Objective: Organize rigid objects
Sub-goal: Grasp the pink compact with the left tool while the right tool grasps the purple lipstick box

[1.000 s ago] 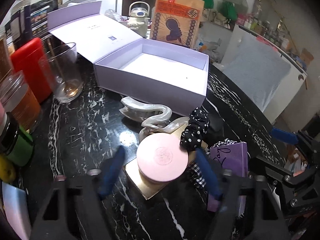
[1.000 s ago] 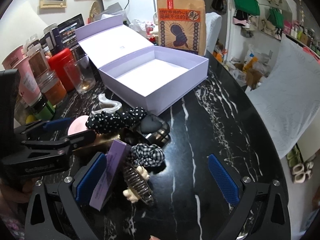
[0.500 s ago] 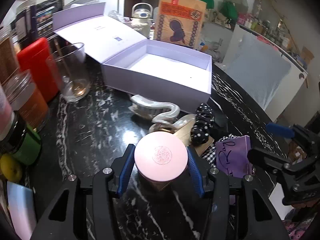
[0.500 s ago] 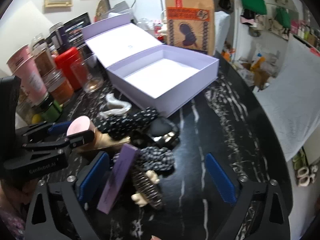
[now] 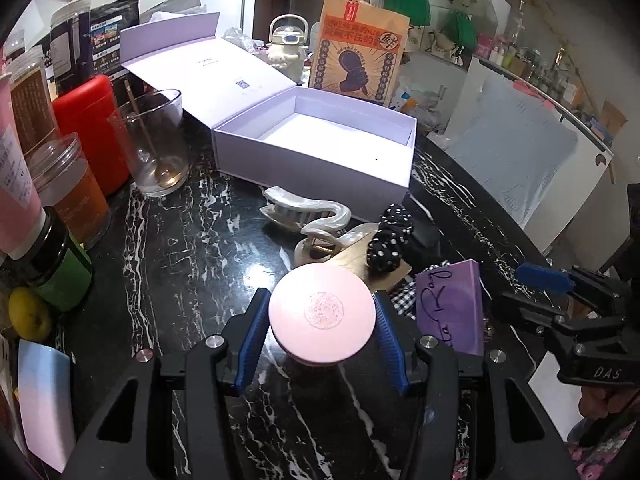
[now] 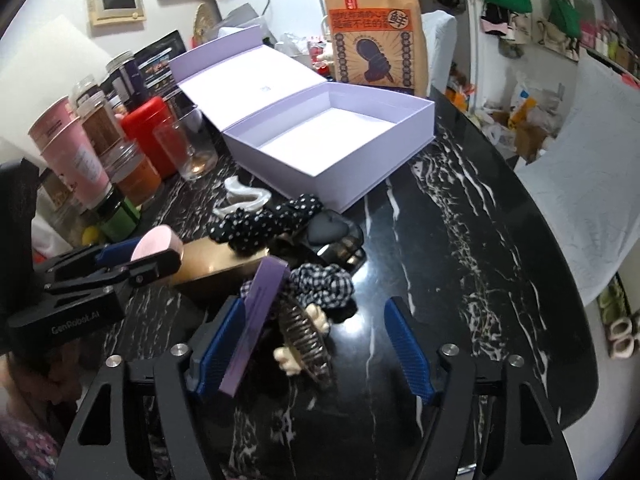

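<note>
We work on a black marble table [image 6: 460, 216] veined in white, in a cluttered room with green bags on the far wall.

Nearest us, the left gripper [image 5: 322, 334] is clamped on a round pink compact [image 5: 322, 314]; both blue pads press against its rim, and it looks lifted slightly clear of the table, though we cannot confirm this from the wrist view. The right gripper [image 6: 310, 346] is partly open and its jaws are closing. Between them lie a purple card box [image 6: 256, 322], leaning against the left pad, and a dark toothed hair clip [image 6: 306, 340]; the right pad touches nothing.

Just beyond we find a checked scrunchie [image 6: 324, 286], a gold box [image 6: 216, 266], a polka-dot scrunchie [image 6: 268, 222], a black heart-shaped item [image 6: 328, 230] and a white wavy hair clip [image 5: 304, 212], all piled close together.

Behind the pile stands an open lilac box [image 5: 316, 176], its lid folded back and its white interior bare. To its left stand a glass [image 5: 154, 140] with a spoon in it, a red canister [image 5: 90, 128] and several jars. Behind the box stands a brown printed paper bag [image 5: 360, 52].
</note>
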The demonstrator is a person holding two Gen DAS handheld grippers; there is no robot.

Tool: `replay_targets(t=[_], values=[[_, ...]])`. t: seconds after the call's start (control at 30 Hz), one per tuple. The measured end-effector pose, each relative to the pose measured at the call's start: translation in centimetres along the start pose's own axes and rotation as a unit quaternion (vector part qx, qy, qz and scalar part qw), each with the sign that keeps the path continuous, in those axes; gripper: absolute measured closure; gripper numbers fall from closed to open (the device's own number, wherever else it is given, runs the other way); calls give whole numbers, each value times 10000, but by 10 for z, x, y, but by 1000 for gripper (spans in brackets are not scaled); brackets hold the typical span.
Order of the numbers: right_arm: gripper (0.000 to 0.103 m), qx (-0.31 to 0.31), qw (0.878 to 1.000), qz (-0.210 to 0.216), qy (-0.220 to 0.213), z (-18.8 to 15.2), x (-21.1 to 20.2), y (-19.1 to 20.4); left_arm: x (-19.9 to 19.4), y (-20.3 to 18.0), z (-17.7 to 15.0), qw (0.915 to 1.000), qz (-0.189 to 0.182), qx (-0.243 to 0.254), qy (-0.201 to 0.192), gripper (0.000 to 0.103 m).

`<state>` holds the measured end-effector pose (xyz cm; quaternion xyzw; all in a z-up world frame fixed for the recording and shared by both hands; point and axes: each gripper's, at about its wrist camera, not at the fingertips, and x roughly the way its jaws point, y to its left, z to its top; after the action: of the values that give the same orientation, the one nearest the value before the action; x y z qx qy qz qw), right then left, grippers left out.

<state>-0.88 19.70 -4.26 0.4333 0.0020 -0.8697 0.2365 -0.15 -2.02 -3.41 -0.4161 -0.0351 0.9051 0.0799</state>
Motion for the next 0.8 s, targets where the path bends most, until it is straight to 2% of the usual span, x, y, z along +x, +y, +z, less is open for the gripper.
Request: replay_targets(t=[0.07, 0.3, 0.33, 0.4, 0.5, 0.63, 0.7, 0.8], values=[[42, -70, 9998, 182, 52, -1, 1, 3, -3, -2, -1, 10000, 29, 29, -24, 52], [65, -298, 9962, 802, 165, -6, 12, 16, -10, 0, -5, 9994, 327, -27, -137, 52], [66, -328, 9957, 849, 190, -6, 14, 17, -11, 1, -6, 9992, 363, -54, -144, 52], [66, -366, 9951, 876, 288, -6, 19, 19, -11, 5, -6, 9990, 419, -118, -129, 52], [72, -403, 9940, 950, 358, -5, 27, 22, -10, 10, -6, 9987, 467, -165, -120, 52], [76, -430, 9953, 721, 482, -3, 36, 25, -7, 14, -6, 9984, 519, -222, -97, 52], [83, -385, 9957, 668, 511, -3, 38, 23, -5, 17, -6, 9983, 511, -264, -63, 52], [87, -169, 9954, 789, 511, -1, 39, 14, -3, 20, -5, 9983, 492, -322, -55, 52]])
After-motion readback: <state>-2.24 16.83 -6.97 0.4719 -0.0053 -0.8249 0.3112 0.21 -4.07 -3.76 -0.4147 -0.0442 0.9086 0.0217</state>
